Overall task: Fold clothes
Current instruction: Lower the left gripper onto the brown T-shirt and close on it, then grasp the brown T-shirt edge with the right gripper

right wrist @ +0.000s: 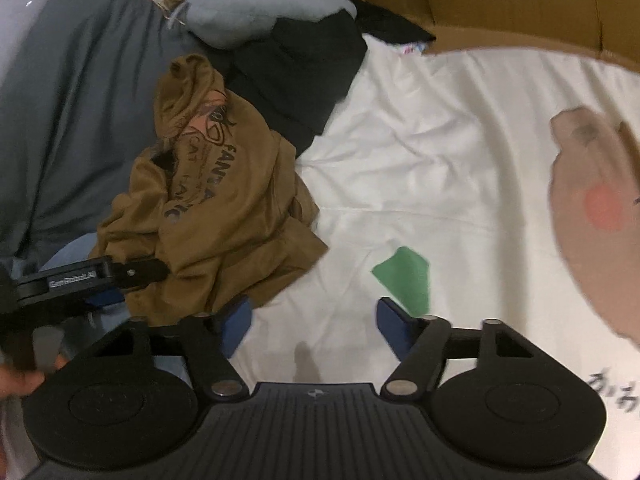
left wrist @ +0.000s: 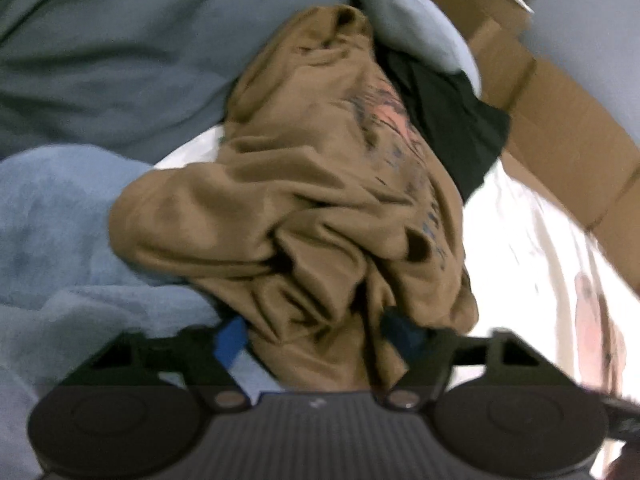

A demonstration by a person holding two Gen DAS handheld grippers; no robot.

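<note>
A crumpled brown T-shirt with a dark print (left wrist: pixel 304 208) lies bunched on the white sheet (right wrist: pixel 440 152); it also shows in the right wrist view (right wrist: pixel 216 208). My left gripper (left wrist: pixel 320 332) has its blue-padded fingers spread around the shirt's near edge, with brown cloth filling the gap between them. In the right wrist view the left gripper's black body (right wrist: pixel 80 280) reaches into the shirt from the left. My right gripper (right wrist: pixel 316 320) is open and empty over the bare sheet, just right of the shirt.
A black garment (right wrist: pixel 296 76) lies behind the brown shirt. A grey-blue blanket (right wrist: pixel 72 112) is at the left, a light blue towel (left wrist: pixel 60 232) near the left gripper. A cardboard box (right wrist: pixel 500 4) stands behind. A green patch (right wrist: pixel 404 276) marks the sheet.
</note>
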